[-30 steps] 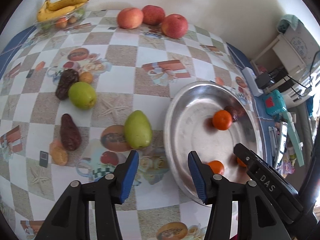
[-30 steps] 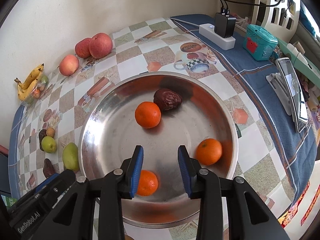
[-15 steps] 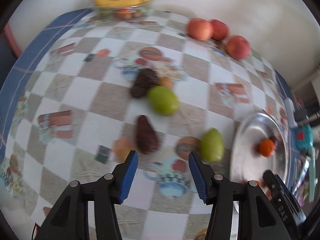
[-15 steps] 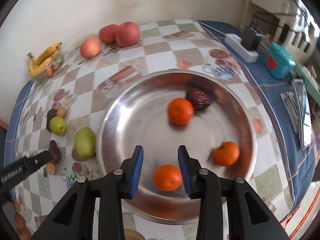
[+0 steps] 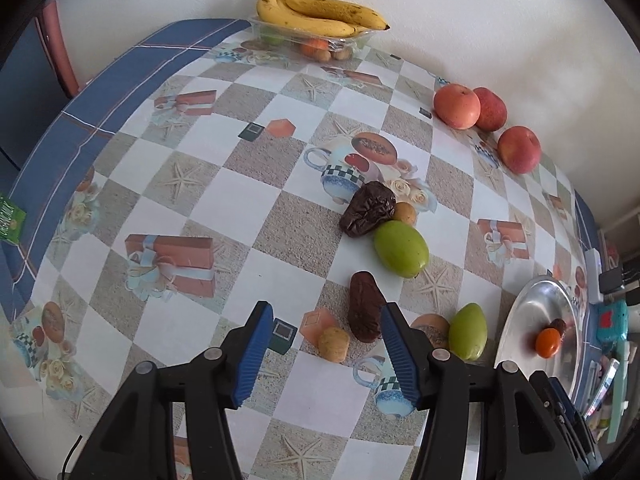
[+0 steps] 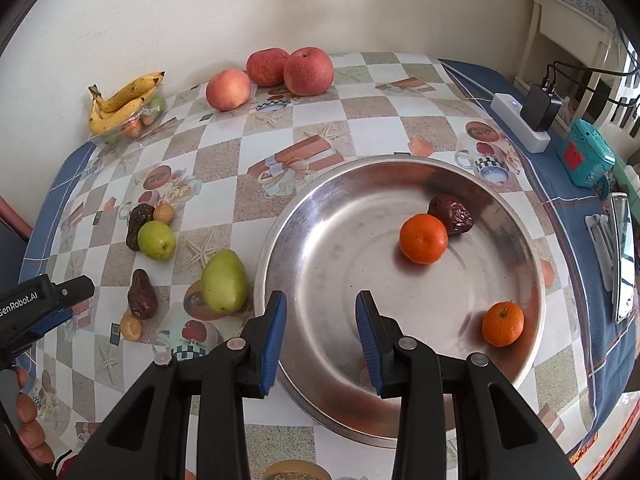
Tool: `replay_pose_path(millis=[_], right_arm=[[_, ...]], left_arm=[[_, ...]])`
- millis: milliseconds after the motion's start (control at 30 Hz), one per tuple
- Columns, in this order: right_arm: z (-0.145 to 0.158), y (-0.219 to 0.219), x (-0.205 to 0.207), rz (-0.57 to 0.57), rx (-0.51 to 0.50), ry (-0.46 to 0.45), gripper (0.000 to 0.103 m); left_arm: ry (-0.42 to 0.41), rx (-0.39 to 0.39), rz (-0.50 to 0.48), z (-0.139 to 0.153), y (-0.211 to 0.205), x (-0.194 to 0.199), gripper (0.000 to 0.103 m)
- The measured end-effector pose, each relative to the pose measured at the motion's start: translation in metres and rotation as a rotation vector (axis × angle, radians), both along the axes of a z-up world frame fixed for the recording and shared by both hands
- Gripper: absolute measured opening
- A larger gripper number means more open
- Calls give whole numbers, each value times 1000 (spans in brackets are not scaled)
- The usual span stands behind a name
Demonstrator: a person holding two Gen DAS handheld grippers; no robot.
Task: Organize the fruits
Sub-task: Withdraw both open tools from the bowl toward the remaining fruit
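My left gripper (image 5: 326,346) is open, low over the checked tablecloth. A small tan nut (image 5: 334,344) and a dark date (image 5: 364,306) lie just ahead between its fingers. Beyond are a green pear (image 5: 468,332), a round green fruit (image 5: 401,249), another date (image 5: 368,209) and a second nut (image 5: 405,213). My right gripper (image 6: 320,328) is open and empty over the near left part of the steel plate (image 6: 340,240). The plate holds two oranges (image 6: 423,238) (image 6: 503,323) and a date (image 6: 451,215).
Three apples (image 6: 308,70) sit by the back wall, and bananas (image 5: 320,14) lie on a clear tray in the corner. A power strip (image 6: 520,120), a teal box (image 6: 586,158) and a phone (image 6: 622,256) lie right of the plate. A person's fingers (image 6: 28,420) hold the left gripper.
My left gripper swung left from the plate's edge to the loose fruits. The right gripper drew back over the plate, and the near orange no longer shows between its fingers.
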State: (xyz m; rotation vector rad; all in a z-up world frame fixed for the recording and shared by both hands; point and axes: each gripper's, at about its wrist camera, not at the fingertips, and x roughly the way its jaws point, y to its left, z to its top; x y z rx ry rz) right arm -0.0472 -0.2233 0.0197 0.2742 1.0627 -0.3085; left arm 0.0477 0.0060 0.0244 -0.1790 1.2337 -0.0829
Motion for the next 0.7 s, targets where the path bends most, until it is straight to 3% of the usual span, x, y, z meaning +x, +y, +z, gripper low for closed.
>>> replay_pose_path(millis=[400, 467, 500, 567, 633, 700], right_arm=[[-3, -3, -1, -15, 11, 17, 37], [-4, -3, -1, -16, 11, 19, 39], [-5, -4, -1, -19, 12, 21, 45], [-7, -5, -1, -27, 17, 25, 91], [-9, -5, -1, -25, -1, 34, 94], [-14, -4, 0, -19, -30, 61, 94]], left_arm=[[23, 2, -14, -4, -2, -1, 60], [28, 4, -11, -5, -1, -1, 64], [32, 8, -9, -6, -1, -1, 72], [46, 17, -13, -10, -2, -1, 86], [74, 38, -26, -18, -4, -1, 99], [96, 47, -29, -24, -4, -2, 102]])
